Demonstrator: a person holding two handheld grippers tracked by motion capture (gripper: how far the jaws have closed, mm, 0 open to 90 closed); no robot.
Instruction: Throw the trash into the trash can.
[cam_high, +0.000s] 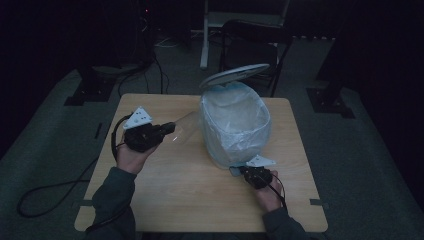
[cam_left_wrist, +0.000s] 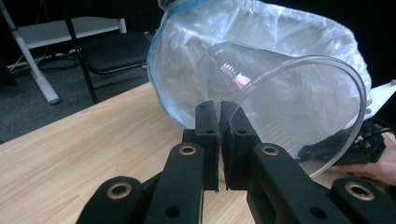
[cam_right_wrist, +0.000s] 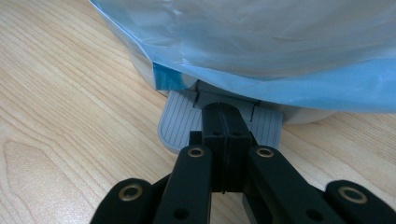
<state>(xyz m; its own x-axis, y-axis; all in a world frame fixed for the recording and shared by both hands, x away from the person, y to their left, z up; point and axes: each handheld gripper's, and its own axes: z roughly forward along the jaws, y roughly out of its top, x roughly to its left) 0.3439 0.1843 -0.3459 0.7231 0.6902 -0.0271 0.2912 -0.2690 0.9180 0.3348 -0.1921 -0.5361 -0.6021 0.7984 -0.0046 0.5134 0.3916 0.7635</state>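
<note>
A clear plastic cup (cam_high: 187, 126) hangs on its side just left of the white pedal bin (cam_high: 235, 125). My left gripper (cam_high: 171, 128) is shut on its rim. In the left gripper view the jaws pinch the rim of the cup (cam_left_wrist: 299, 102), whose mouth faces the camera and whose base points at the bag-lined bin (cam_left_wrist: 187, 56). The bin's lid (cam_high: 235, 75) stands open. My right gripper (cam_high: 242, 171) is shut with nothing between its jaws, and its tips (cam_right_wrist: 224, 112) rest on the bin's grey foot pedal (cam_right_wrist: 175, 128) under the blue-edged bag (cam_right_wrist: 280, 42).
The bin stands on a light wooden table (cam_high: 200, 200), near its right middle. A dark chair (cam_high: 250, 45) and a white stand leg (cam_high: 205, 55) are behind the table on the floor. A black cable (cam_high: 50, 192) trails off the table's left side.
</note>
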